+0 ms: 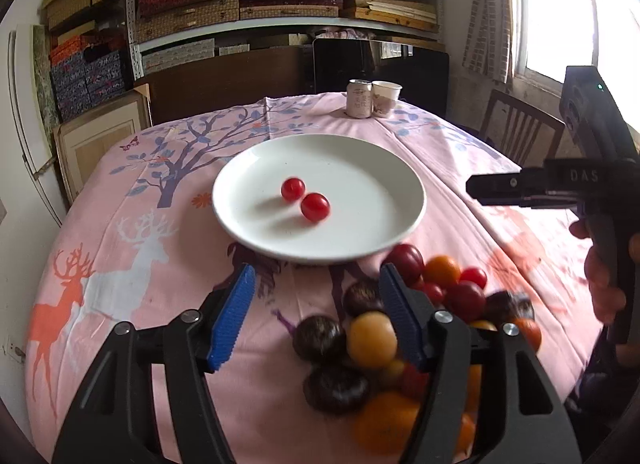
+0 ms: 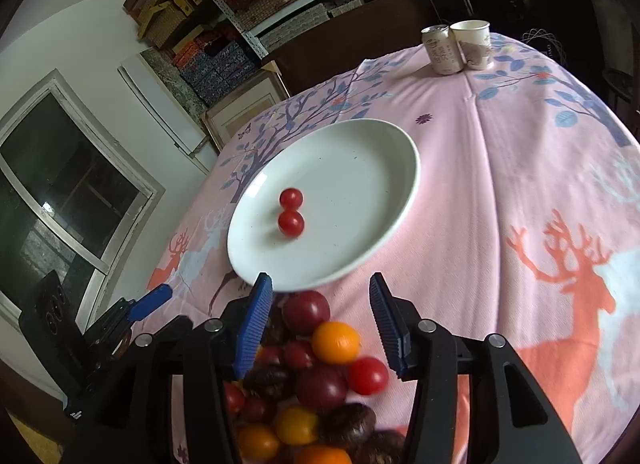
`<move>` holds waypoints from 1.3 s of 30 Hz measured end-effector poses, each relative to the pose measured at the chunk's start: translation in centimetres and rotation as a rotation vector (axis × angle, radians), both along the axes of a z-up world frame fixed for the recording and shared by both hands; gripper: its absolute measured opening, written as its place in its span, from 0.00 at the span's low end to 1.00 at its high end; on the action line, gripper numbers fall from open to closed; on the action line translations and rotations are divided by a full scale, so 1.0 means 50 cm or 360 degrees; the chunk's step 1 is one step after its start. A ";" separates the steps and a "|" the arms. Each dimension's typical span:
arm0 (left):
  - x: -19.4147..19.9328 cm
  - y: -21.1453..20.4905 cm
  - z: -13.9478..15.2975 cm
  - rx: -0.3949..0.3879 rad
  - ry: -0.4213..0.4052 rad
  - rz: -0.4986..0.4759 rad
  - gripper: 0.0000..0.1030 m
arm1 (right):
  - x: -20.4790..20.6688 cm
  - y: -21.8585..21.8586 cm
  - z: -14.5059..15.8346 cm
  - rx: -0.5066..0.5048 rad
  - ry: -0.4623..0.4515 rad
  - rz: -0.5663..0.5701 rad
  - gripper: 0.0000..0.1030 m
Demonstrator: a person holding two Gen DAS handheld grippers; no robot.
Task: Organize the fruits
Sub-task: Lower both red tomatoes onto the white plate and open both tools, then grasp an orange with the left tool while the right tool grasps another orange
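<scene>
Left claw (image 1: 316, 300) gapes wide, empty; right claw (image 2: 320, 316) likewise spread, empty.

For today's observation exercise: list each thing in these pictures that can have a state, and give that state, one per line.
Left gripper: open, empty, above the cloth.
Right gripper: open, empty, over the pile.
White plate: upright, holds two tomatoes.
Two red tomatoes: on the plate, side by side.
Pile of tomatoes: heaped on the cloth, unsorted.
Can: upright.
Paper cup: upright.

Glossy white glazed plate (image 1: 360, 240); shiny smooth-skinned tomatoes (image 1: 306, 198); matt printed cloth (image 1: 160, 264) with a woven texture; ribbed blue pads (image 1: 234, 324) on matt black plastic; metal can (image 1: 359, 99); paper cup (image 1: 385, 99).
</scene>
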State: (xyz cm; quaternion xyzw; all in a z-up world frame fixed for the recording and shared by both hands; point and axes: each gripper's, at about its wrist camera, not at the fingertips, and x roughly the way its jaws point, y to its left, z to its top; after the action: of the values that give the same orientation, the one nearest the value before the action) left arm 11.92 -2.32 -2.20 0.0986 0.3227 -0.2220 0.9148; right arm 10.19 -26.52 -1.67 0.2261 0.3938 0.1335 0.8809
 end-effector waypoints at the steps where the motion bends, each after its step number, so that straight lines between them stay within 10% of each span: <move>1: -0.030 0.004 -0.004 0.0023 -0.0007 -0.0021 0.63 | -0.027 -0.007 -0.003 -0.0001 -0.0008 -0.0018 0.51; 12: -0.216 0.006 -0.087 0.0118 0.0040 -0.0117 0.62 | -0.193 -0.016 -0.078 0.0007 0.0082 -0.0039 0.52; 18: -0.208 0.027 -0.092 0.0057 0.0049 0.0004 0.47 | -0.227 -0.010 -0.074 -0.0019 0.0067 -0.0039 0.52; 39: -0.109 0.051 -0.131 -0.0337 0.0373 0.0058 0.50 | -0.243 0.011 -0.071 -0.0074 0.0047 -0.0006 0.53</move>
State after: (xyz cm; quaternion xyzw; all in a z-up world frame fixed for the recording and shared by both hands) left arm 6.49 0.21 -8.74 -0.0310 0.4039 -0.2481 0.8800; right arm -1.96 -25.97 -5.20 0.2082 0.4093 0.1195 0.8803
